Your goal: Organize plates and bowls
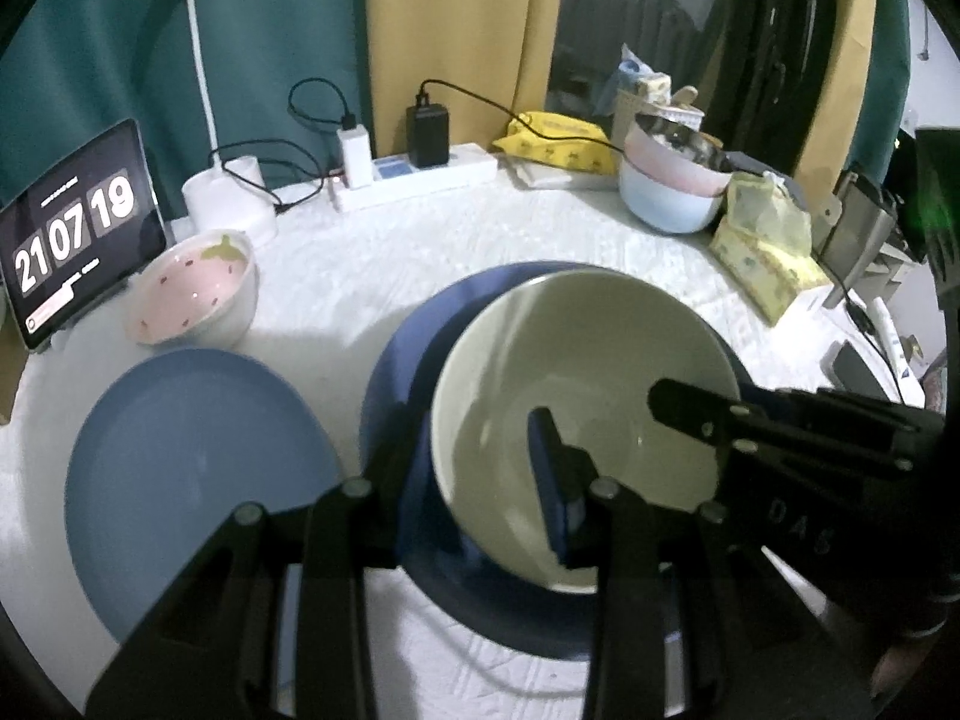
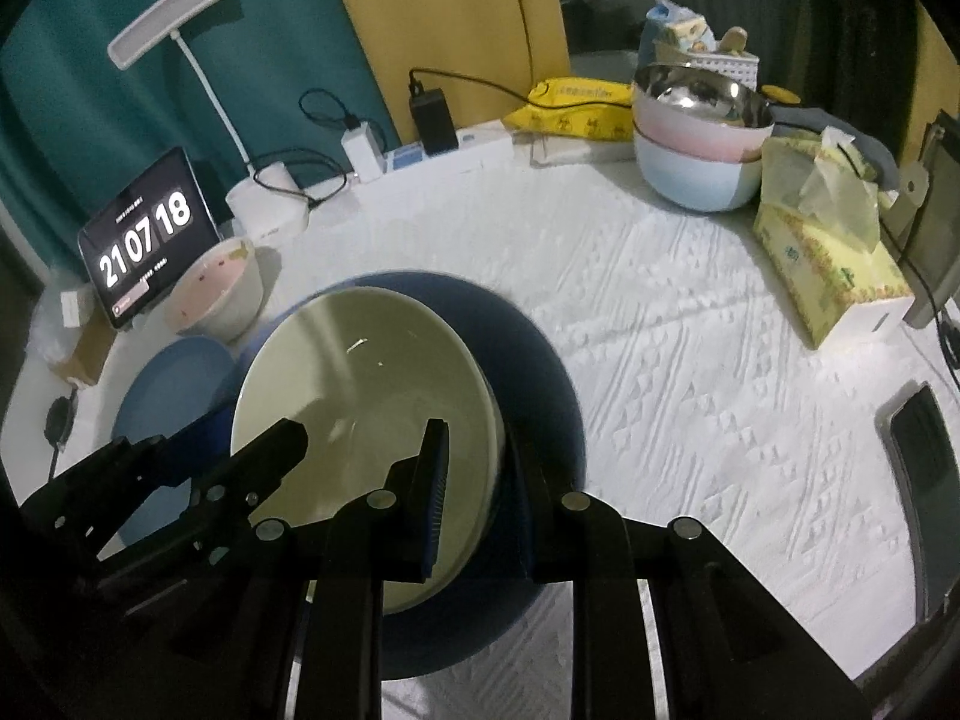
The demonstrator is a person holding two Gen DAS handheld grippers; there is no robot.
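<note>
Pale cream round bowl (image 1: pixel 576 396), empty, sits inside dark blue round plate (image 1: pixel 408 360) at table centre. Left gripper (image 1: pixel 480 480) clamps the bowl's near rim: one blue-padded finger inside, other outside against the wall. Right gripper (image 2: pixel 474 480) likewise pinches the bowl's right rim, pad inside, other finger outside over the dark plate. Left of the bowl lies a light blue flat plate (image 1: pixel 192 468), nothing on it. Behind that plate, a white bowl w/ pink strawberry-print interior (image 1: pixel 192 294), empty. Far right of the cream bowl: a steel bowl (image 2: pixel 702 96) nested in a pink bowl (image 2: pixel 684 132), nested in a pale blue bowl (image 2: pixel 690 180). Contents of the steel bowl: can't tell.
</note>
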